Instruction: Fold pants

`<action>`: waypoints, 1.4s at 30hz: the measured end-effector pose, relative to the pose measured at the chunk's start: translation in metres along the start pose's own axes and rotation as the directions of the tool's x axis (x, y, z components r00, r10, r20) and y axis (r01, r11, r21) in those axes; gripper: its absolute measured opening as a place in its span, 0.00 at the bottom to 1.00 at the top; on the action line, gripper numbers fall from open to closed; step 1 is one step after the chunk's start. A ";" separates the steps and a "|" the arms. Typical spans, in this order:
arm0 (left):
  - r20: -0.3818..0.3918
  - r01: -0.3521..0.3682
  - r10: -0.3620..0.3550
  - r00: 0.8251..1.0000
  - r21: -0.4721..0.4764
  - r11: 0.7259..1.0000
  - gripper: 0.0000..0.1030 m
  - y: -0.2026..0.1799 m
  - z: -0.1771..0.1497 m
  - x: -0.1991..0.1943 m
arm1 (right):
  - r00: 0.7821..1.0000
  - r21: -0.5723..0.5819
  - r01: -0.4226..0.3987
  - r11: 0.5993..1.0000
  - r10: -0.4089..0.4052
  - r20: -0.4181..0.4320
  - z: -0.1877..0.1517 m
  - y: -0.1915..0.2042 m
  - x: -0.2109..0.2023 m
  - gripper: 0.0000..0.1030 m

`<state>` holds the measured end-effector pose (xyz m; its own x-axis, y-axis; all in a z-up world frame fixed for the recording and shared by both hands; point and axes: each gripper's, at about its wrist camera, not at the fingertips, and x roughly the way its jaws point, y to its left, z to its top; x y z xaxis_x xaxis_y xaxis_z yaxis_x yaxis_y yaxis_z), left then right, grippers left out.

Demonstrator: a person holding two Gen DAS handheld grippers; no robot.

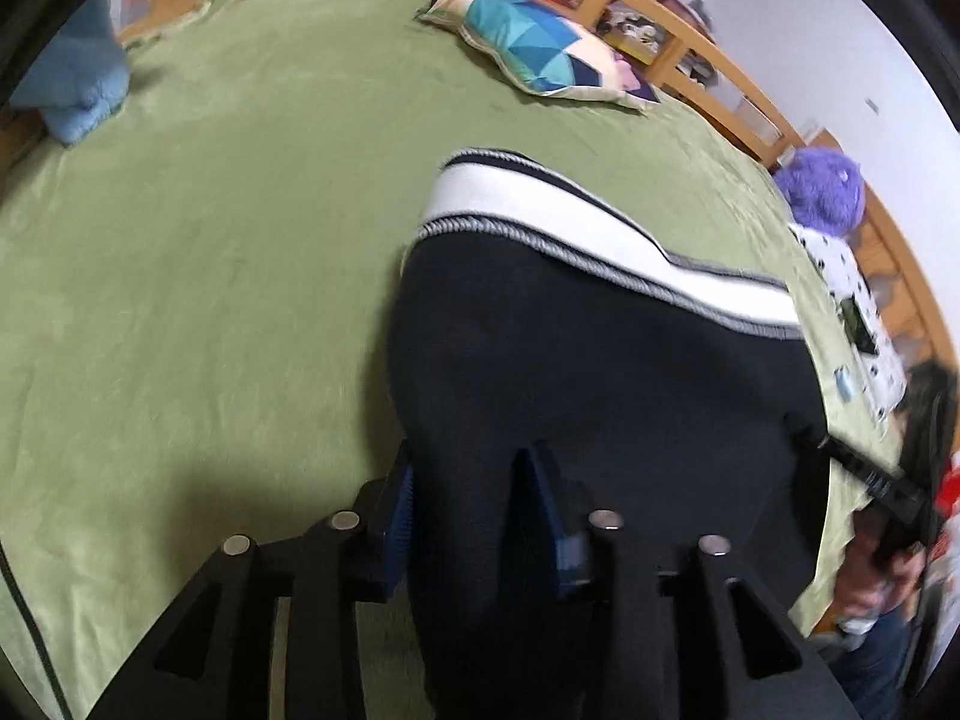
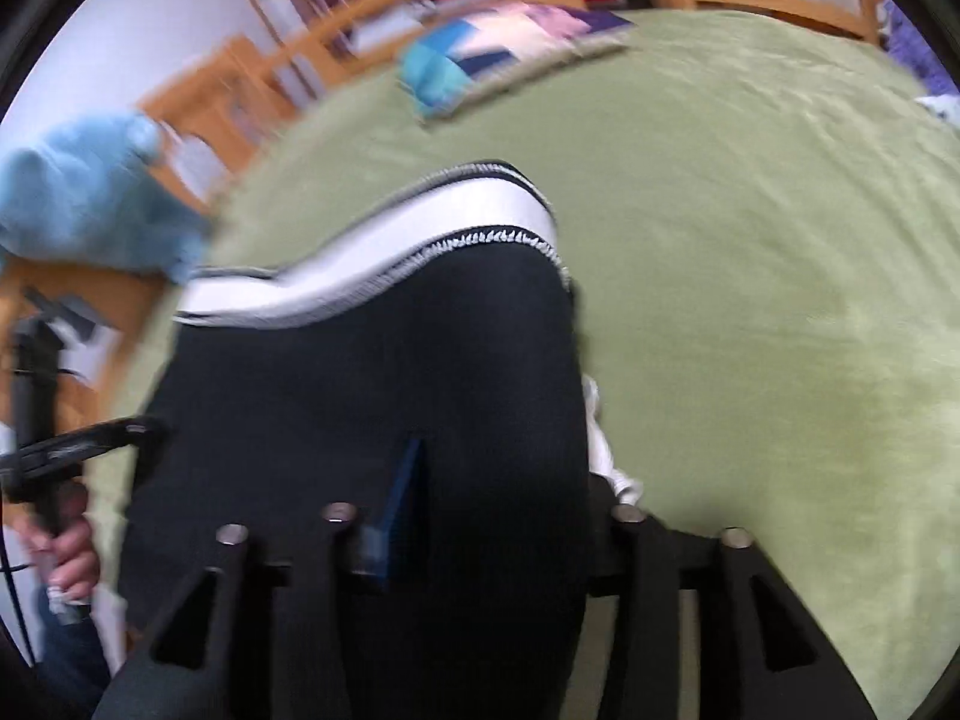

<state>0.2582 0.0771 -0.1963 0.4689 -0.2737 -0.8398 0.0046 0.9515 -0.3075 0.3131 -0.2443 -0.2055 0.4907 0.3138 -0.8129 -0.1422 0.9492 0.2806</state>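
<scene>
The 2 grippers, left and right, each clamp the soft, floppy pants, best held by corners, over the bed.

Right tool's far finger behind pants

Black knit pants with a white waistband edged in grey-and-black stitching; plain olive-green bedspread; cushion in turquoise, blue, cream and navy triangles; fluffy purple toy; light-blue plush.
</scene>
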 end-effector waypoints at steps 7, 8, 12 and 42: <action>0.019 0.002 -0.002 1.000 0.008 1.000 0.57 -0.005 -0.070 -0.027 | 0.990 -0.061 0.045 0.997 -0.036 0.135 -0.049 0.027 -0.066 0.36; 0.020 0.006 -0.006 1.000 -0.006 1.000 0.57 -0.004 -0.077 -0.027 | 0.993 -0.085 0.056 0.995 -0.047 0.106 -0.058 0.036 -0.058 0.36; -0.038 0.040 -0.041 0.998 -0.018 0.999 0.57 -0.003 -0.094 -0.027 | 0.992 -0.122 0.125 0.985 -0.124 0.011 -0.101 0.045 -0.025 0.36; 0.067 0.053 -0.052 0.996 -0.010 0.999 0.56 0.001 0.027 0.002 | 0.980 -0.106 0.109 0.988 -0.089 0.176 0.024 0.037 0.016 0.29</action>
<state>0.2836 0.0813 -0.1864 0.5260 -0.3131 -0.7907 0.0208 0.9342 -0.3562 0.3367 -0.2049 -0.1962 0.6447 0.2195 -0.7323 -0.1785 0.9746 0.1350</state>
